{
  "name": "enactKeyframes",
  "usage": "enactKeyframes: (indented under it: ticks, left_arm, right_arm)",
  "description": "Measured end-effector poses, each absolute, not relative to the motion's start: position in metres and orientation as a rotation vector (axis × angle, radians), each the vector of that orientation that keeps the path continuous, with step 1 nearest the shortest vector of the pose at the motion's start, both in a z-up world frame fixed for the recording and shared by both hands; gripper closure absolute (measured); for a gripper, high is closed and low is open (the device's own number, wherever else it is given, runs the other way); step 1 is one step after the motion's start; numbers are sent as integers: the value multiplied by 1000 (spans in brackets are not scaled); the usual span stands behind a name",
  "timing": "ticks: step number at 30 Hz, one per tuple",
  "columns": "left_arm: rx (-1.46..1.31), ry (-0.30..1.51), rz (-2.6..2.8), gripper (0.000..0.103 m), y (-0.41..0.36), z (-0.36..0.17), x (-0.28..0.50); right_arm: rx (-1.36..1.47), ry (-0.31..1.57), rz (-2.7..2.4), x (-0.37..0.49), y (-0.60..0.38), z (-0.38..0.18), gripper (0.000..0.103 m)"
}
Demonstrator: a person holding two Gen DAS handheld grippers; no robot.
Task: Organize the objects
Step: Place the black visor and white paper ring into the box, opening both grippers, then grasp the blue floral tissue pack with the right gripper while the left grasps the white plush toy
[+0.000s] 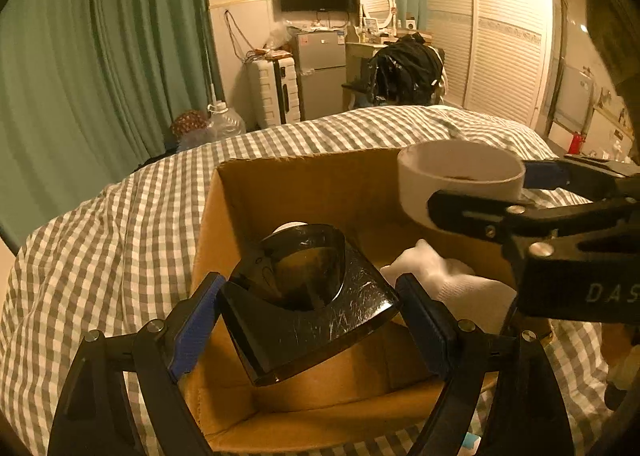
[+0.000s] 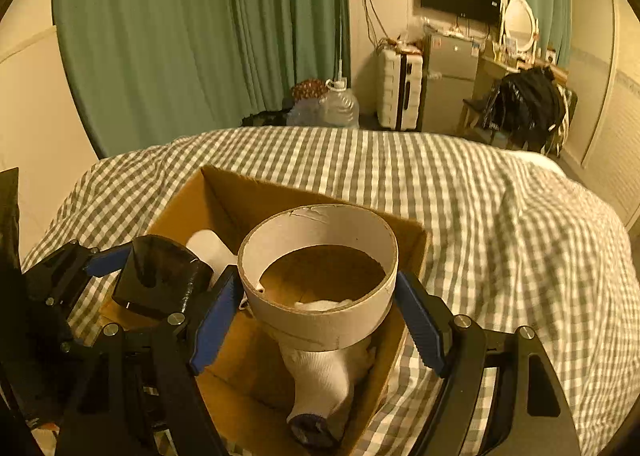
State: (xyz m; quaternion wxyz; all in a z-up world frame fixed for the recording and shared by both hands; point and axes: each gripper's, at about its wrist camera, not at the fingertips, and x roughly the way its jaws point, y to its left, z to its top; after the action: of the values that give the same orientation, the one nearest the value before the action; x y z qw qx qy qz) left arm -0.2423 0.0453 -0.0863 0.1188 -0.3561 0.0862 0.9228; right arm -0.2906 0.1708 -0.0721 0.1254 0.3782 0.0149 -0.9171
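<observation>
— Left gripper [image 1: 310,310]?
— Clamped on a black holder [image 1: 304,296], held over the cardboard box [image 1: 280,191] on the checked bedspread [image 1: 100,248].
— Right gripper [image 2: 318,306]?
— Gripping a white ring [image 2: 320,280] above the same box.
— Inside?
— White sock [image 2: 324,372] lying on the bottom; possibly another white item [image 2: 208,250] behind, hard to tell.

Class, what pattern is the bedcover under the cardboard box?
Grey-and-white check bedcover, clearest in the right wrist view.

L tongs [image 1: 308,320] + R tongs [image 2: 320,308] clamped.
</observation>
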Motion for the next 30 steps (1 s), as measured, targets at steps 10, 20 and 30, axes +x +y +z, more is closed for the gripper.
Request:
enactKeyframes:
  ticks: [10,20,30]
  left_arm:
    - [-971,230,2738,4,39,-69,-226]
    - [-917,180,2838,4,18,-6,-177]
    - [-800,183,2935,4,6,68,-88]
  right_arm:
    - [996,-23,-2726,-275,178,-49,6]
    - [886,20,-2799,-207,180,25,6]
    - [746,124,-2867,-102,178,105,6]
